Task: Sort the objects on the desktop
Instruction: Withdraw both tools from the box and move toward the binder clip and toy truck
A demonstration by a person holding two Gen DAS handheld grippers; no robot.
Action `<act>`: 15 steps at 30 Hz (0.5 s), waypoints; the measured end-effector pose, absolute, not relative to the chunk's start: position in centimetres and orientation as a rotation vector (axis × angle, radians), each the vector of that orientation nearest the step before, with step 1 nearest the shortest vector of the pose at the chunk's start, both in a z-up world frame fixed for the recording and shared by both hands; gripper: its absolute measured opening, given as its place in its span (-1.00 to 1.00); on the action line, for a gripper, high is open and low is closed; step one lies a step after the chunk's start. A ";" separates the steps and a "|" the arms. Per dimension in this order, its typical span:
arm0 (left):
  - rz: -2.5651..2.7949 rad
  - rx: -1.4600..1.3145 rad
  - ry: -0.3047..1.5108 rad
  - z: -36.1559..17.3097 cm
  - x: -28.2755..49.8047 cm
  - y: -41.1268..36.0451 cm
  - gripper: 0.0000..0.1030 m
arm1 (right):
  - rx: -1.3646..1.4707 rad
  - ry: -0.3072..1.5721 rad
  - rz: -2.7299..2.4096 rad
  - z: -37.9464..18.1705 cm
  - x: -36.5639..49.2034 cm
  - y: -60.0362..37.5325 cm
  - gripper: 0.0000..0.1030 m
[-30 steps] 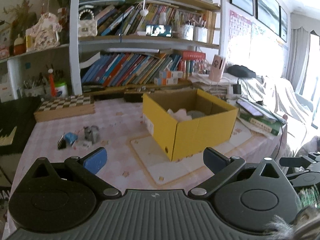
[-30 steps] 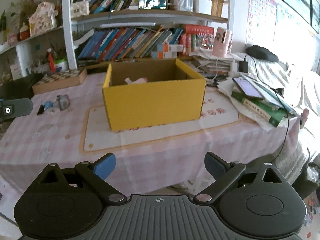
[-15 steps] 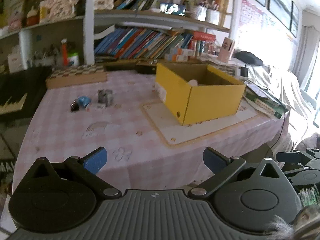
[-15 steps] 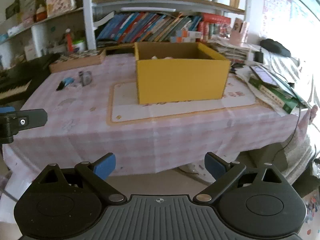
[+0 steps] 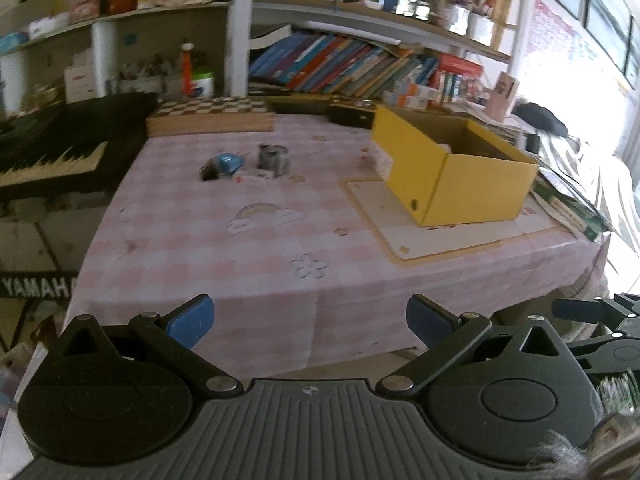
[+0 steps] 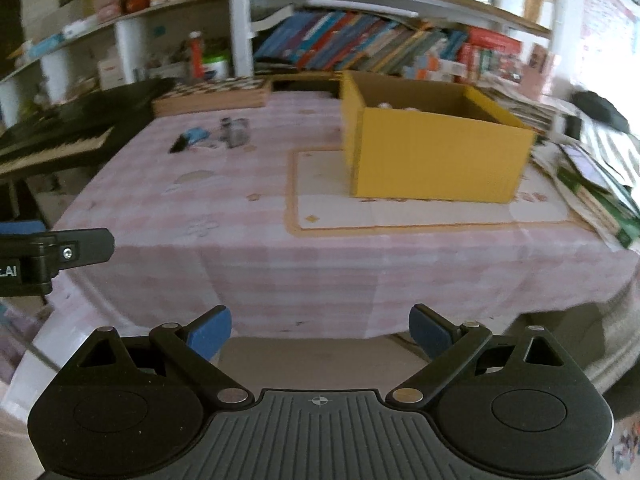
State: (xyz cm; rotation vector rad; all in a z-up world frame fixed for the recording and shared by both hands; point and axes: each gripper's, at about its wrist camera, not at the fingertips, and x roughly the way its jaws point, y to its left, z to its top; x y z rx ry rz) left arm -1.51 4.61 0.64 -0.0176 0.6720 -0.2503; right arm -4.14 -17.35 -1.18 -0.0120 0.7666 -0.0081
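Observation:
A yellow cardboard box (image 5: 456, 176) stands open on a pale mat on the pink checked table (image 5: 240, 248); something white lies inside. It also shows in the right wrist view (image 6: 432, 156). A small blue object (image 5: 226, 163), a grey metal object (image 5: 273, 157) and a flat white piece (image 5: 256, 177) lie together at the far left of the table; the group also shows in the right wrist view (image 6: 216, 134). My left gripper (image 5: 310, 320) and my right gripper (image 6: 320, 330) are open, empty, and held off the table's front edge.
A wooden chessboard box (image 5: 210, 118) lies at the table's back. A keyboard piano (image 5: 52, 148) stands to the left. Books and papers (image 6: 592, 188) pile at the right edge. Bookshelves (image 5: 360, 64) fill the wall behind. The left gripper's side (image 6: 52, 256) shows at left.
Both grippers have pulled back from the table, so the box and small objects look farther away and the table's front edge is in view. Both grippers stay open.

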 end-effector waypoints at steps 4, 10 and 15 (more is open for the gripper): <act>-0.207 -0.033 0.673 0.7 -2.0 6.3 1.00 | -0.034 0.768 0.052 -1.2 -3.5 -15.5 0.89; -0.150 -0.052 0.660 0.9 -2.6 8.4 1.00 | -0.054 0.757 0.114 -1.0 -2.9 -13.5 0.89; -0.117 -0.062 0.643 1.4 -2.7 9.6 1.00 | -0.073 0.745 0.154 -0.7 -2.5 -12.2 0.89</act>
